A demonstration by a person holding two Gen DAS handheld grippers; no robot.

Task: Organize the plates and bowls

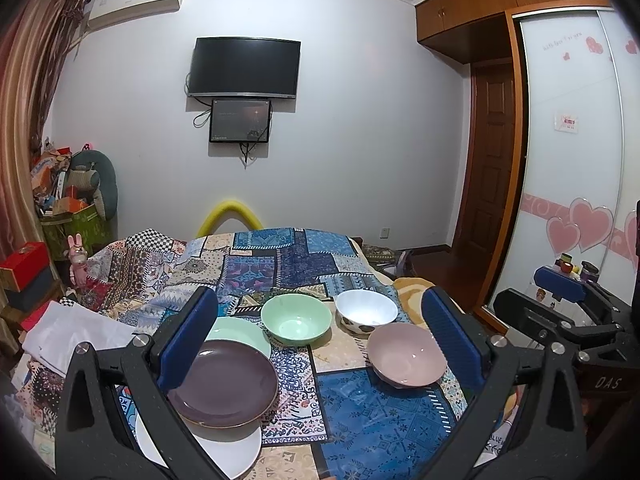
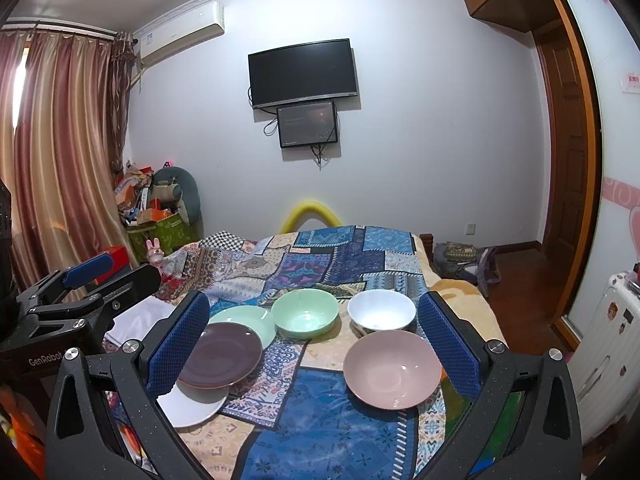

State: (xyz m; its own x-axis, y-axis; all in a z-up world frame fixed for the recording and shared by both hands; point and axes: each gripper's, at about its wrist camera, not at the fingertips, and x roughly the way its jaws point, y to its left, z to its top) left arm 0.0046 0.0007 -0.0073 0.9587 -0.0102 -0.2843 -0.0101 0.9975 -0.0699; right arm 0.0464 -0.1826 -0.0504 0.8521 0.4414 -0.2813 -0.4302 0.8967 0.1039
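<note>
Nearest item: left gripper [image 1: 318, 340], black frame with blue ribbed pads, jaws spread wide and holding nothing, hovering above the near edge of a bed covered in a blue-and-beige patchwork cloth [image 1: 372, 412]. Right gripper [image 2: 312, 340], same build, jaws likewise wide apart and empty, at about the same height and just to the right of its partner; each shows at the edge of the other's view. Plates, left side of the spread: a flat white round plate [image 1: 224, 452] nearest, a glossy dark purple plate [image 1: 226, 380] overlapping its far edge, and a pale green plate [image 1: 236, 330] partly under the purple one's far rim; the three run in a loose line away from the viewer, directly below and ahead of the left gripper's left finger. Bowls, right side: a wide dusty-pink bowl [image 2: 394, 368] nearest, sitting just inside the right gripper's right finger; behind it and touching or nearly touching, a white bowl with dark spots on its outer wall [image 1: 366, 312]; to that bowl's left, a mint green bowl [image 1: 296, 320], next to the green plate. All bowls stand upright, mouths up. Judgement: the plates lie to the left and closer to the left gripper, the pink and white bowls to the right and closer to the right gripper; the green bowl sits between both. No stacking done yet among the bowls.
</note>
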